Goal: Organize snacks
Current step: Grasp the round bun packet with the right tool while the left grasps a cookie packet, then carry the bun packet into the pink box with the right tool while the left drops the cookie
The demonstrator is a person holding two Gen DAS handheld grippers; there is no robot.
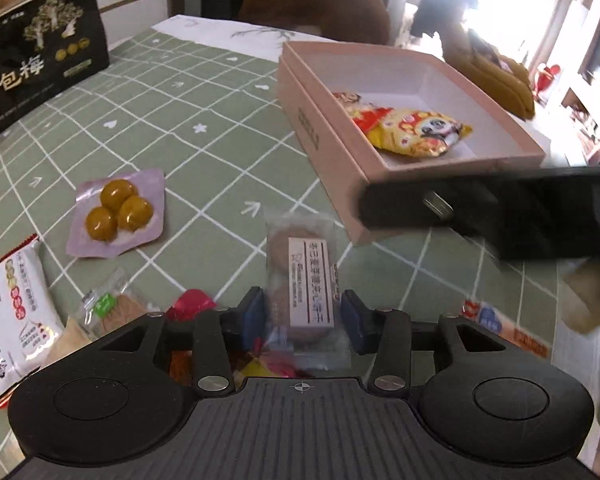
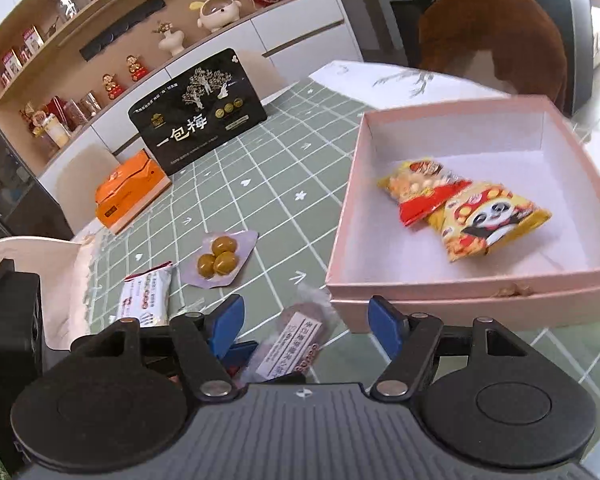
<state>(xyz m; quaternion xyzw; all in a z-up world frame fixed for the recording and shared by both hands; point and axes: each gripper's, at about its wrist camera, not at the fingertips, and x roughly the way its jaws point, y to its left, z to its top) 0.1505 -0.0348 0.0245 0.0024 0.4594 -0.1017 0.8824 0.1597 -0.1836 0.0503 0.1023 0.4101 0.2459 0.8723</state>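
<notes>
A pink box [image 1: 320, 136] [image 2: 340, 240] lies open on the green checked tablecloth with a yellow-and-red panda snack bag [image 1: 412, 128] [image 2: 476, 216] inside. A clear pack of two brown cookies [image 1: 304, 280] [image 2: 296, 336] lies on the cloth. My left gripper [image 1: 303, 316] is open with its blue pads on either side of the cookie pack, not closed on it. My right gripper [image 2: 306, 322] is open and empty, above the cloth beside the box's near wall. In the left wrist view, the right gripper's dark body [image 1: 500, 208] is over the box's near corner.
A purple pack of three yellow-brown balls [image 1: 118, 212] [image 2: 220, 260], a white-and-red packet [image 1: 12, 320] [image 2: 146, 296], a green-label biscuit pack [image 1: 108, 312] and a red wrapper [image 1: 190, 304] lie on the cloth. A black plum bag [image 1: 36, 52] [image 2: 198, 116] and an orange box [image 2: 128, 192] stand behind.
</notes>
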